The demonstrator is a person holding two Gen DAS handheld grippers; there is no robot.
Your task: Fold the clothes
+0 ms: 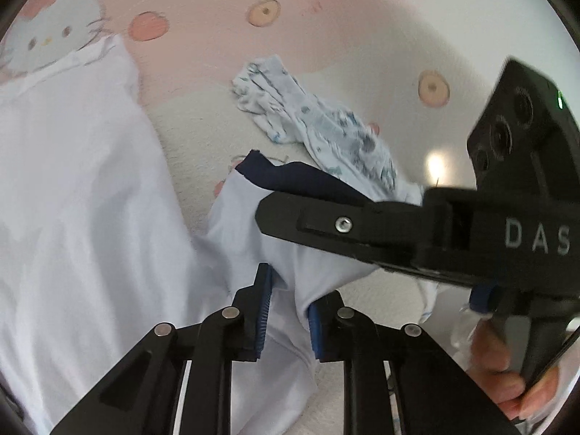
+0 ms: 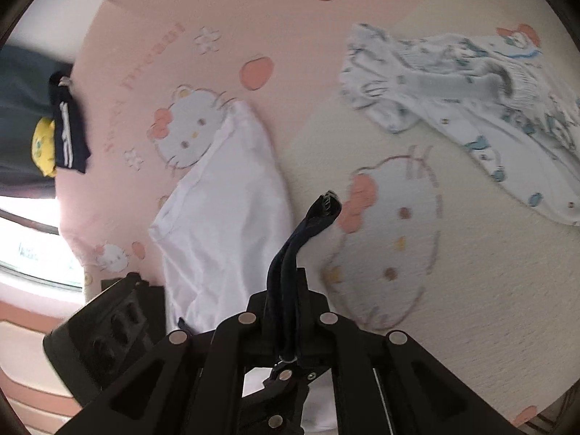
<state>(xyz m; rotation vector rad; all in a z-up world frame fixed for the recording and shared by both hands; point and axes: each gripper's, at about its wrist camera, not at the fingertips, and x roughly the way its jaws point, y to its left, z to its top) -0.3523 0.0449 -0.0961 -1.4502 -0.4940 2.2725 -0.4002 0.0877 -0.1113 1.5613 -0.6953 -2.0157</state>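
White smooth-knit shirt with navy cuff, spread on pink cartoon-print bed sheet. Left gripper fingers parted around a shirt fold, not clamped. Right gripper fingers closed on the navy cuff. Crumpled printed garment lying apart.

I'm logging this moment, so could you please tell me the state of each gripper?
Left gripper: open, white shirt cloth lying between its pads.
Right gripper: shut on the shirt's navy trim.
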